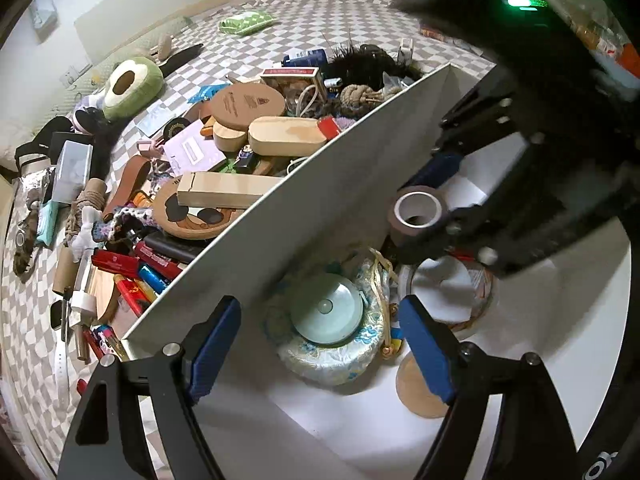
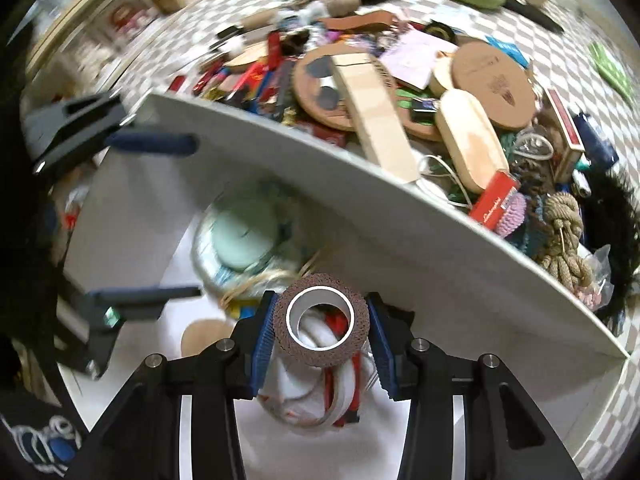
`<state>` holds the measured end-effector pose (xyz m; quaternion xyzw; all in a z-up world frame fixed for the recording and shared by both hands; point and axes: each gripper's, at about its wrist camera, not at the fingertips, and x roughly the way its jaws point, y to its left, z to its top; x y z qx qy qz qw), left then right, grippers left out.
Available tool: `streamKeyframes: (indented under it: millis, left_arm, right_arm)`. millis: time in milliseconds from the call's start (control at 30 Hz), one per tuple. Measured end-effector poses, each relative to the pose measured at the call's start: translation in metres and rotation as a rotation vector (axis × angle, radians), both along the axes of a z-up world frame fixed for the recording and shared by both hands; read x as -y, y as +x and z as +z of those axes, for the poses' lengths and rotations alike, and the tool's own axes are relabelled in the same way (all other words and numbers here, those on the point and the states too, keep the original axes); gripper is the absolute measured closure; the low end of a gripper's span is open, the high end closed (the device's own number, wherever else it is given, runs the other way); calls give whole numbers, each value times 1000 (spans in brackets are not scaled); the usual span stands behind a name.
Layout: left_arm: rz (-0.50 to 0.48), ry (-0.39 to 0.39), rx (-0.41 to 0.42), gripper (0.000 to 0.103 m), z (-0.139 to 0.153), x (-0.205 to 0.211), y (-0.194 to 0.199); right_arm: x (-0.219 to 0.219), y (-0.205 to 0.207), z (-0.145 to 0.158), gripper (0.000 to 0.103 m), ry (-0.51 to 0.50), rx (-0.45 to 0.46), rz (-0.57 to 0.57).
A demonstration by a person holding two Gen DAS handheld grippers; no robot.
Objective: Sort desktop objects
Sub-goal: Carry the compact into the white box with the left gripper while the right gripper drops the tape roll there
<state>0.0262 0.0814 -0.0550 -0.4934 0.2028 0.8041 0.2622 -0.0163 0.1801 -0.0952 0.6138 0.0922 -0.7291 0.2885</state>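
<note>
My right gripper (image 2: 322, 304) is shut on a brown tape roll (image 2: 322, 326), held hole-up above the floor of a white box (image 2: 360, 220). The left wrist view shows that roll (image 1: 418, 210) in the right gripper (image 1: 426, 200), over a white-and-red tape roll (image 1: 448, 292). My left gripper (image 1: 320, 308) stands open inside the box (image 1: 320, 200), its blue pads (image 1: 216, 344) either side of a patterned pouch (image 1: 332, 360) with a pale green disc (image 1: 326, 314) on it, not pressing on it. The left gripper (image 2: 176, 216) appears at the left of the right wrist view.
Beyond the box wall a heap of objects (image 1: 224, 152) lies on a chequered cloth (image 1: 320, 12): wooden cases, cork discs, red boxes, rope, a green avocado cushion (image 1: 132, 86). A cork coaster (image 1: 420, 392) lies on the box floor.
</note>
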Motion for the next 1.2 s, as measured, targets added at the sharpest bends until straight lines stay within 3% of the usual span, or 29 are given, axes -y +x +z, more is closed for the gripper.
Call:
streamKeyframes:
  millis: [433,467,500,567,933,1033,1200]
  left_arm:
    - [-15,10,-7,21,1,0,3]
    - [-14,9,-6,21,1,1,3]
    - [-14,9,-5,21,0,1,3]
    - [-12,8,-2,21,-1,1,2]
    - [-7,66,-3,19,6,3,3]
    - [1,76,-17,8,9,5,3]
    - [12,112,-7,6,13,7,2]
  right_arm:
    - [1,-21,-27,58,-25,89,-80]
    - [4,-22,-28,51,-28,90,-82]
    - [5,-22,-28,34,-32,88,-86]
    - [4,-21,-26,23,-44,73,-94]
    - [-8,-15,-14,22,-114,94,-125]
    - [-13,-12,-11,11,-158,106,-158]
    - [-21,-8,4,3,-236,81,-192]
